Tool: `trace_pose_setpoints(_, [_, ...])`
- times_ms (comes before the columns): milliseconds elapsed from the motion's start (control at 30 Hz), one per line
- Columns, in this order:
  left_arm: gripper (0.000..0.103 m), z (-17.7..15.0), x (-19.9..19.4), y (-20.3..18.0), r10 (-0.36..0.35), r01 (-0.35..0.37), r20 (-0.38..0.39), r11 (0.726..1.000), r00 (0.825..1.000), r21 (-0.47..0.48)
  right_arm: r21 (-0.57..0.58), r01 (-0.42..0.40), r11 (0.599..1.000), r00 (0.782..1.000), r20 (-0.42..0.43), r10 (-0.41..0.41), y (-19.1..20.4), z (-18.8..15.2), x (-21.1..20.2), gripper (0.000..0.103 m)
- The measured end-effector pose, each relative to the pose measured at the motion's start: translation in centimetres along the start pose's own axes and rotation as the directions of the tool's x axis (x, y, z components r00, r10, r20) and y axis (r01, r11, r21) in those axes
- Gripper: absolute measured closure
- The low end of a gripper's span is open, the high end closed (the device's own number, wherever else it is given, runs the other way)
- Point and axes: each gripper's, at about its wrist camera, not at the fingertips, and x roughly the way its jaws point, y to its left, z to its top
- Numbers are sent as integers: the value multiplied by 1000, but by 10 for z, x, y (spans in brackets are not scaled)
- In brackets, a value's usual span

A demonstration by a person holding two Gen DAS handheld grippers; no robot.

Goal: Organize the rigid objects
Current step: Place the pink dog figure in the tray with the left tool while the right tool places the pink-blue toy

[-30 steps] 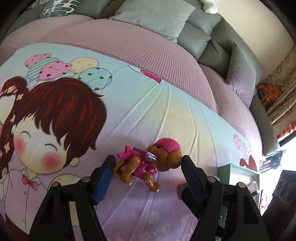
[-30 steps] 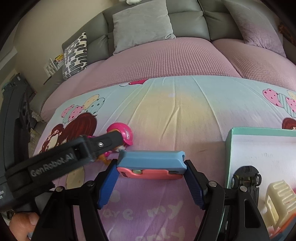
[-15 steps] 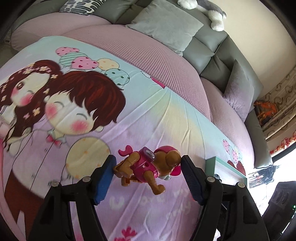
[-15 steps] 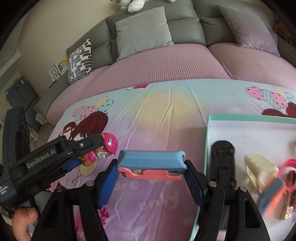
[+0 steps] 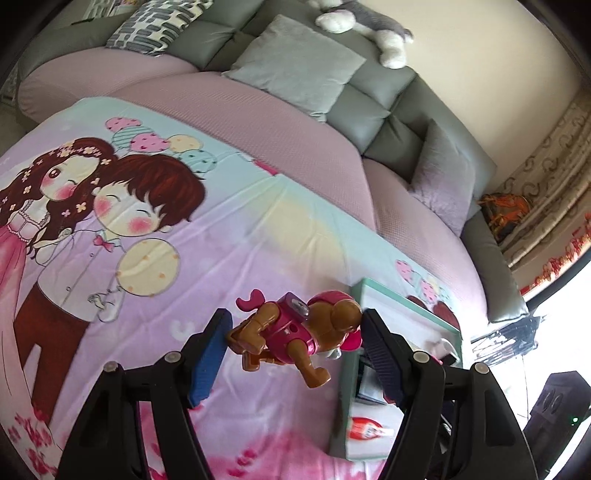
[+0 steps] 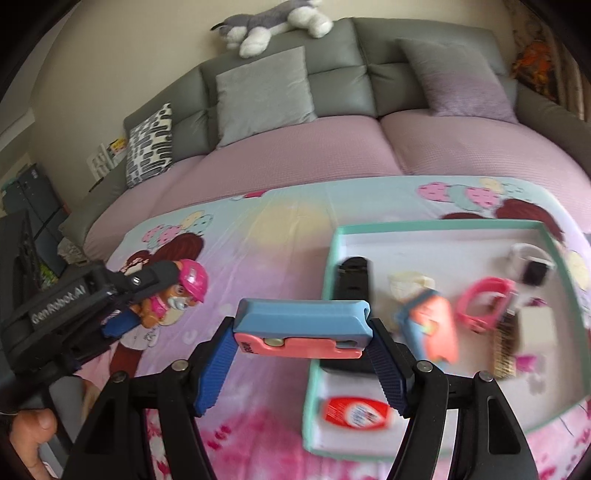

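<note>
Left gripper [image 5: 295, 347] pinching a light, stiff plastic puppy figure [image 5: 295, 338] end-to-end above the bedsheet [image 5: 229, 236]; right gripper [image 6: 301, 354] clamping a rigid blue-and-pink case [image 6: 301, 326] lengthwise beside the teal tray [image 6: 314, 369].

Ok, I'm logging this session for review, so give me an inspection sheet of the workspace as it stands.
Surface: cartoon-print sheet spread over a pink sofa seat.
Job's things: toy dog; blue and pink case; teal tray lying on the sheet.
Clutter: tray holds a black toy car, pink ring, red and white tube and other blurred items.
Grippers: left gripper clamps the toy dog; right gripper clamps the case; both held above the sheet.
Cables: nothing seen.
Surroundings: grey cushions, plush animal on the sofa back.
</note>
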Motion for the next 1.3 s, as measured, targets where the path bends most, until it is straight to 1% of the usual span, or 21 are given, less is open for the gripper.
trace_pose_setpoints(167, [30, -13, -1, -29, -31, 31, -1, 998, 1000, 46, 30, 64, 998, 997, 42, -65, -30, -2, -24, 30])
trace_pose_setpoints(300, [30, -24, 6, -54, -38, 41, -22, 993, 999, 113, 69, 130, 989, 988, 77, -135, -60, 0, -39, 30])
trace_pose_setpoints(400, [30, -33, 15, -68, -49, 55, -46, 987, 998, 148, 91, 187, 978, 978, 76, -194, -79, -1, -42, 30])
trace_pose_setpoints(467, [30, -38, 21, -75, -53, 63, -62, 984, 997, 166, 112, 211, 971, 973, 73, -220, -92, -2, -44, 30])
trace_pose_setpoints(600, [30, -48, 33, -86, -44, 62, -95, 978, 994, 201, 139, 230, 963, 969, 64, -240, -111, -4, -43, 30])
trace_pose_setpoints(700, [30, -55, 41, -95, -38, 66, -121, 970, 992, 234, 143, 243, 959, 966, 55, -253, -118, -5, -42, 30])
trace_pose_setpoints(833, [30, -66, 53, -105, -65, 105, -167, 964, 984, 245, 142, 271, 952, 959, 47, -280, -125, -7, -39, 30])
trace_pose_setpoints(933, [30, -74, 63, -112, -84, 134, -204, 960, 975, 245, 155, 263, 952, 962, 39, -272, -130, -9, -36, 30])
trace_pose_setpoints(1133, [30, -86, 76, -124, -91, 156, -234, 948, 968, 278, 159, 260, 952, 962, 36, -269, -132, -9, -32, 30])
trace_pose_setpoints(1200, [30, -89, 82, -124, -100, 166, -241, 948, 965, 272, 163, 278, 947, 958, 29, -286, -134, -10, -29, 30])
trace_pose_setpoints(1267, [30, -91, 91, -122, -122, 189, -262, 951, 957, 245, 172, 288, 942, 955, 21, -296, -138, -11, -28, 30])
trace_pose_setpoints(1300, [31, -90, 92, -121, -134, 197, -257, 950, 957, 240, 175, 287, 942, 955, 21, -295, -139, -11, -27, 30])
